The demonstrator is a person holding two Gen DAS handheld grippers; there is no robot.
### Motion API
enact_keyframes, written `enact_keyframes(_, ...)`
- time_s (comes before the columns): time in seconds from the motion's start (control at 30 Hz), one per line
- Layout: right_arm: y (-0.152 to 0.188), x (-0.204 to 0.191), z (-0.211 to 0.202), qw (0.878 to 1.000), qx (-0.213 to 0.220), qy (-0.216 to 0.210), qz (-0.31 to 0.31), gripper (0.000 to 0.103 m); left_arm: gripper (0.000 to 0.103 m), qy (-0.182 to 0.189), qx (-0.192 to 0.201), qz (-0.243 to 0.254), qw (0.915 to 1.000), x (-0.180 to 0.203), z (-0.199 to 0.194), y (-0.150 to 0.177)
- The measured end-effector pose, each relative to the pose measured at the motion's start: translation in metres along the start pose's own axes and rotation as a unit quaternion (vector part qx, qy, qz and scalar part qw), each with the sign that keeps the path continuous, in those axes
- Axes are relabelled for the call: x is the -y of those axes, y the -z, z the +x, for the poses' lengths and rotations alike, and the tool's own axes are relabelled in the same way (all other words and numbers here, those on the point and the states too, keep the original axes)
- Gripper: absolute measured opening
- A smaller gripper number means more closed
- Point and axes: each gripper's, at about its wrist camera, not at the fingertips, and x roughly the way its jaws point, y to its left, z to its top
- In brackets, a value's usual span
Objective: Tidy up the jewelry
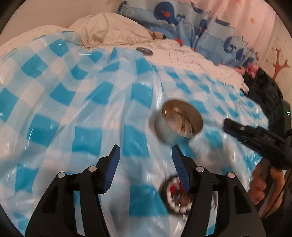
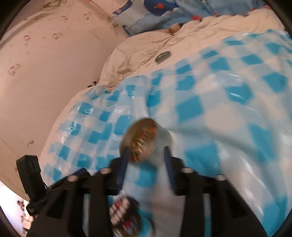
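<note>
A round metal tin holding gold-coloured jewelry sits tilted on the blue-and-white checked plastic sheet. My left gripper is open and empty, with its fingertips just short of the tin. A black, white and red beaded bracelet lies on the sheet under its right finger. In the right wrist view, my right gripper is open, and the tin lies blurred just past its fingertips. The bracelet lies below its fingers. In the left wrist view the right gripper's tip stands apart from the tin.
A round metal lid rests on the cream duvet beyond the sheet. Whale-print bedding lies at the back and dark clothing at the right. A hand holds the right gripper. A pink wall borders the bed.
</note>
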Motion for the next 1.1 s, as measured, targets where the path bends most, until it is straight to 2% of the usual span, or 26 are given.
enact_keyframes(0.13,0.039,0.011,-0.030,1.000,-0.007,0.005,0.004,0.041,0.062,0.000,-0.003,0.010,0.9999,0.010,-0.011,0.034)
enact_keyframes(0.27,0.054,0.021,-0.035,0.999,-0.010,-0.016,0.039,0.043,0.062,-0.012,-0.012,0.051,0.9986,0.034,-0.006,0.052)
enact_keyframes(0.33,0.059,0.023,-0.032,0.999,-0.010,-0.013,0.046,0.045,0.063,-0.023,-0.005,0.065,0.9976,0.044,-0.007,0.053)
enact_keyframes(0.57,0.072,0.031,-0.014,0.996,0.023,0.082,0.021,0.046,0.082,-0.005,0.039,0.062,0.9973,0.068,-0.032,0.042)
enact_keyframes(0.67,0.079,0.027,-0.008,0.993,0.040,0.114,-0.011,0.046,0.084,0.000,0.051,0.067,0.9964,0.074,-0.041,0.039)
enact_keyframes(0.8,0.082,0.022,-0.004,0.992,0.044,0.118,-0.031,0.052,0.086,-0.006,0.066,0.073,0.9951,0.076,-0.054,0.037)
enact_keyframes(0.9,0.082,0.024,-0.003,0.992,0.042,0.116,-0.030,0.053,0.088,-0.020,0.082,0.058,0.9948,0.065,-0.067,0.036)
enact_keyframes(1.0,0.082,0.023,-0.002,0.992,0.042,0.117,-0.033,0.054,0.092,-0.019,0.093,0.007,0.9955,0.046,-0.079,0.038)
enact_keyframes(1.1,0.082,0.023,-0.002,0.992,0.042,0.116,-0.033,0.055,0.093,-0.010,0.086,-0.030,0.9958,0.034,-0.076,0.037)
